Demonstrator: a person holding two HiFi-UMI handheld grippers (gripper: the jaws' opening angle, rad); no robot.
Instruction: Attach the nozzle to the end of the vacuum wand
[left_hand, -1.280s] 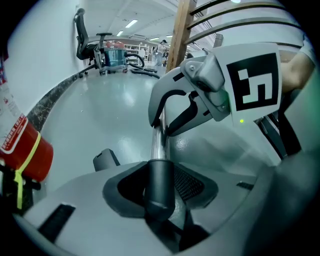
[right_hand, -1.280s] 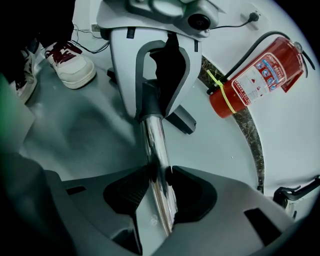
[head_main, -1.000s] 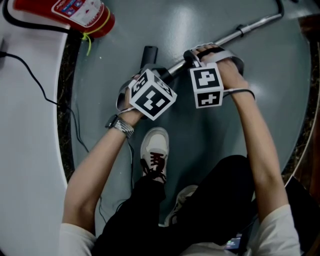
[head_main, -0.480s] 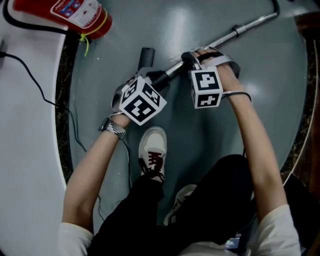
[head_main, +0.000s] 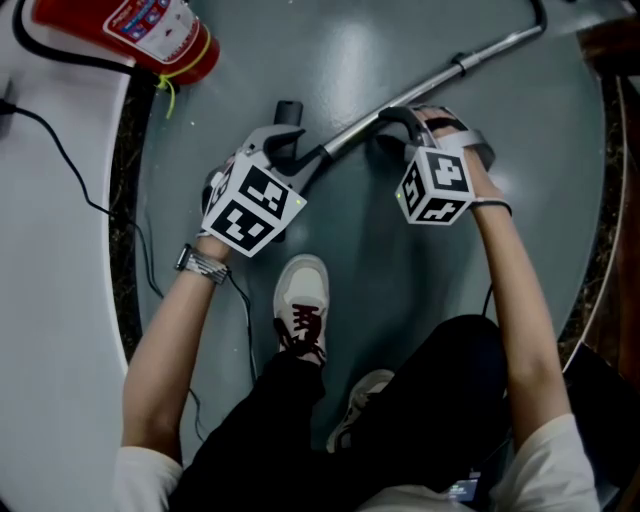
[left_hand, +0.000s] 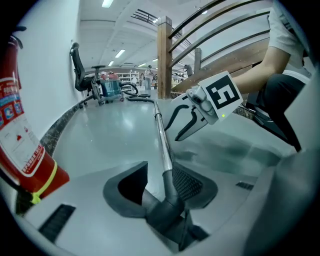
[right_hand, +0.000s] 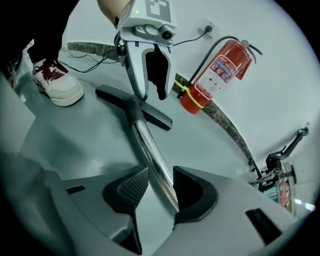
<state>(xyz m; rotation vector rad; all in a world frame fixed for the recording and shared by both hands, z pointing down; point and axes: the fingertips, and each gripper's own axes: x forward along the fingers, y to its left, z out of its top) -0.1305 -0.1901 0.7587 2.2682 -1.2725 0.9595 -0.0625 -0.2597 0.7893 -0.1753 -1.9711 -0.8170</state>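
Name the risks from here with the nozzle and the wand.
1. The right gripper has its jaws apart around the wand; unclamped, the wand may slide or roll away.
2. The left gripper has just been closing its jaws round the nozzle neck, yet a gap shows beside it; a loose hold could let it twist off the wand.

The vacuum wand (head_main: 430, 82) lies on the floor (head_main: 380, 250), running from the upper right of the head view down to the nozzle (right_hand: 155, 117) at its lower-left end. The wand passes between the jaws of your right gripper (right_hand: 159, 182). Your shoe (head_main: 303, 295) stands nearer to you than the nozzle. The fire extinguisher (head_main: 150, 30) stands beyond the nozzle, at the wall on your left. Along that wall, well apart, stands a chair (left_hand: 77, 67).
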